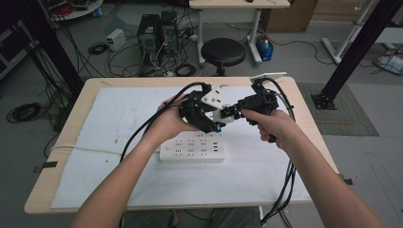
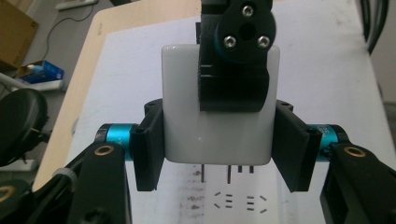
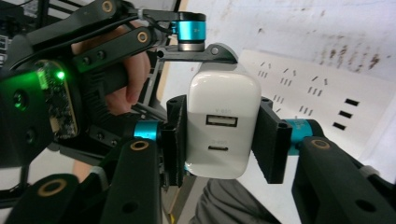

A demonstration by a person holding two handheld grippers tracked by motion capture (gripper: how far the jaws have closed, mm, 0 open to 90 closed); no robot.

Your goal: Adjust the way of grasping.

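A white USB charger (image 1: 227, 114) hangs above the white power strip (image 1: 192, 148), held between both grippers. My left gripper (image 1: 209, 121) is shut on it. In the left gripper view its pads press the charger's (image 2: 215, 135) two sides, and the metal prongs point down at the power strip (image 2: 233, 200). My right gripper (image 1: 234, 113) comes in from the right, also shut on the charger. In the right gripper view the charger (image 3: 224, 112) shows its two USB ports between the pads. A jaw of the left gripper lies across the charger's top there.
The power strip lies on a white foam mat (image 1: 119, 142) that covers the wooden table (image 1: 90, 88). Black cables (image 1: 285, 190) trail off the table's front right. Beyond the far edge stand a black stool (image 1: 223, 51) and computer towers (image 1: 157, 31).
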